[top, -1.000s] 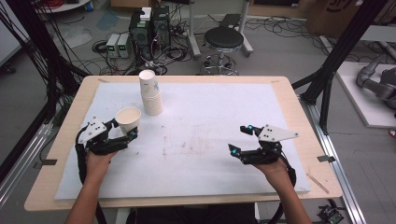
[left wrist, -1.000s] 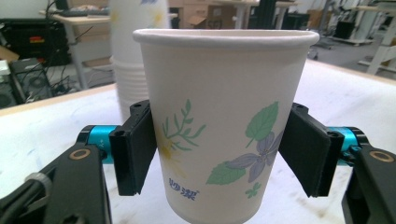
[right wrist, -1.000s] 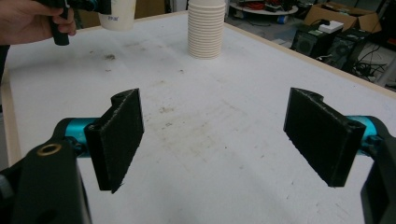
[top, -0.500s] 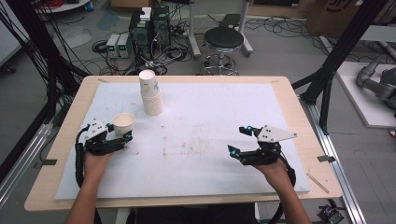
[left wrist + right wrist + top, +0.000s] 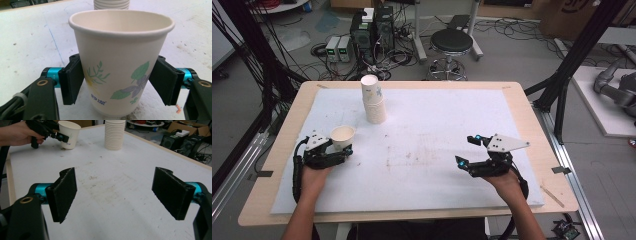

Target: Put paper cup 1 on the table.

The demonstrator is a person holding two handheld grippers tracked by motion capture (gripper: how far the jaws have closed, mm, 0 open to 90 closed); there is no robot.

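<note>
Left tongs, just opening, flank the cup on the counter; withdrawing crookedly could tip it. Right tongs gape empty.

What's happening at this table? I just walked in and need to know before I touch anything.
A person works two handheld grippers over a white-covered table. The left gripper has its jaws around an upright paper cup, which stands on the table; the jaws have just been opening. A stack of cups stands farther back. The right gripper hovers open, holding nothing.
</note>
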